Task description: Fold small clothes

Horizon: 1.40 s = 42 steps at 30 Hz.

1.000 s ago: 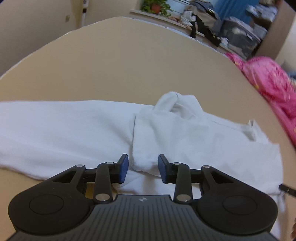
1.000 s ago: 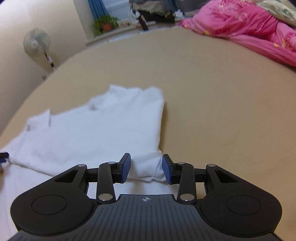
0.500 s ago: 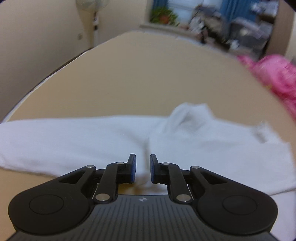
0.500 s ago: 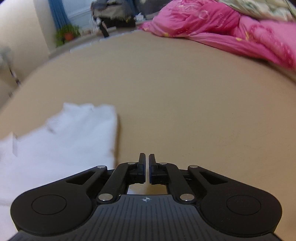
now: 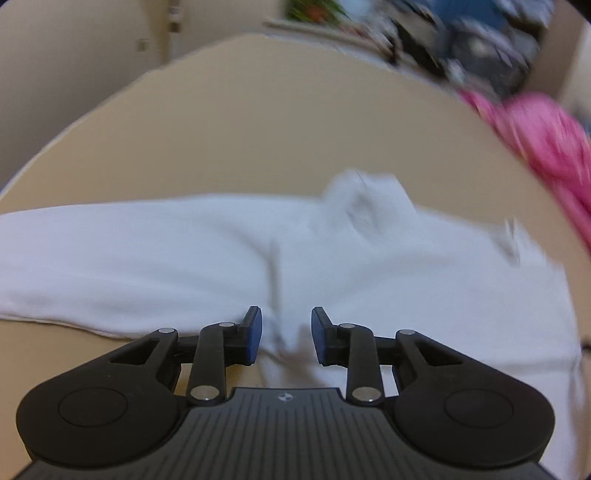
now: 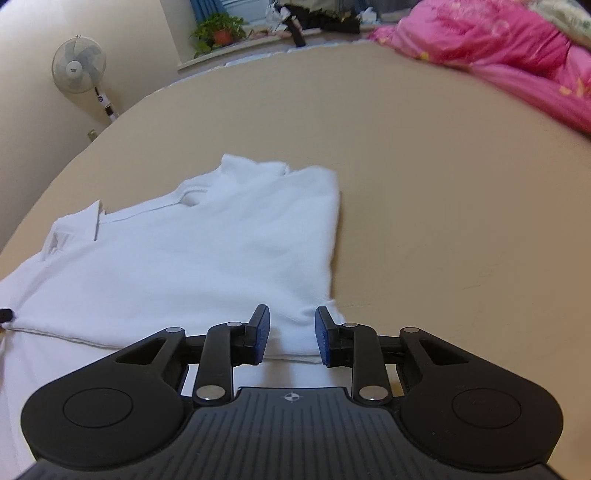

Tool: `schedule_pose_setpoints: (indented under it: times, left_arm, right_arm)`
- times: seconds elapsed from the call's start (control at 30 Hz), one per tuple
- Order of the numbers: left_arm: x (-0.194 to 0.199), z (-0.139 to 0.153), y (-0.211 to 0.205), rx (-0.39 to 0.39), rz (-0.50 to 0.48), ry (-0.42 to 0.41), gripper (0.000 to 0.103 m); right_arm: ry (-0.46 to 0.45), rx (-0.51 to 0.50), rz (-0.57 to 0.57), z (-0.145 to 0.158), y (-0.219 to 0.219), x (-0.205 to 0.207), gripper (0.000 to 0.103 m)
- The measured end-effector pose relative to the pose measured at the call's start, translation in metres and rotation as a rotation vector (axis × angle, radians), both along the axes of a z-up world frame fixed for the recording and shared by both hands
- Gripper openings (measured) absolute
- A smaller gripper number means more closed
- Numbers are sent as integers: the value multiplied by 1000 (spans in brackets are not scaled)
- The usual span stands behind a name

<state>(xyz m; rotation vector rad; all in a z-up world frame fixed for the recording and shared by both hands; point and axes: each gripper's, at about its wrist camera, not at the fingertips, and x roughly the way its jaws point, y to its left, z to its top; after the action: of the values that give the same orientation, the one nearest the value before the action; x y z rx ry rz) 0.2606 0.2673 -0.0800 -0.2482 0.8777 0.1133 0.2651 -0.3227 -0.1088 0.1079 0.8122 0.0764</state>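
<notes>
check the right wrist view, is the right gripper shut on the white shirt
No, the right gripper stands open, with the white shirt lying between its fingers.

Home bedrm, pink duvet (image 6: 506,48), standing fan (image 6: 78,66), potted plant (image 6: 218,31) on sill

Tan bed (image 6: 424,155) carries everything. White shirt (image 6: 207,251) lies flat on it, one side folded over, collar toward the far end. Pink blanket (image 6: 509,55) is bunched on the bed's far right edge, well apart from the shirt.
</notes>
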Motion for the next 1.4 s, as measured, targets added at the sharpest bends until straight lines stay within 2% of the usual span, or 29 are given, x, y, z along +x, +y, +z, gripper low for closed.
schedule_pose_setpoints:
  times: [0.1,0.23,0.4,0.47,0.53,0.57,0.6,0.67,0.83,1.03,1.13,1.2,1.3,1.37,1.4]
  left_arm:
    - [-12,15,33,-62,110,-39,33]
    - [-32,26,78,-123,241,-56,33]
    - [-66,39,125,-131,331,-66,33]
    - [-80,43,144,-119,362,-61,33]
    - [-91,44,168,-112,399,-58,34]
    - [-97,43,181,-114,424,-54,37]
    - [-102,43,195,-122,454,-48,46]
    - [-116,40,229,-164,531,-48,51]
    - [-136,24,304,-310,688,-47,51]
    - [-154,15,358,-464,751,-113,51]
    - [-146,7,357,-482,773,-104,51]
    - [-137,2,359,-471,765,-94,50]
    - [-126,-5,365,-398,782,-79,45]
    - [-125,-10,370,-399,794,-79,44]
    - [-125,-14,374,-410,799,-78,26]
  right_arm:
    - [-91,0,22,23,0,-19,31]
    - [-208,16,26,71,-7,-53,35]
    - [-287,23,24,102,-11,-92,44]
    - [-287,13,-3,95,-13,-102,45]
    - [-218,36,-42,82,-17,-103,45]
    - [-171,33,-54,79,-16,-100,45]
    - [-181,28,-60,79,-15,-99,45]
    - [-208,13,-55,79,-10,-95,44]
    - [-124,10,-34,55,1,-65,44]
    - [-90,-97,62,32,35,-44,44]
    - [-75,-117,93,26,42,-38,44]
    - [-66,-118,100,24,42,-35,44]
    - [-58,-123,99,21,43,-33,44]
    - [-59,-130,101,20,43,-33,44]
    - [-61,-132,103,20,43,-33,44]
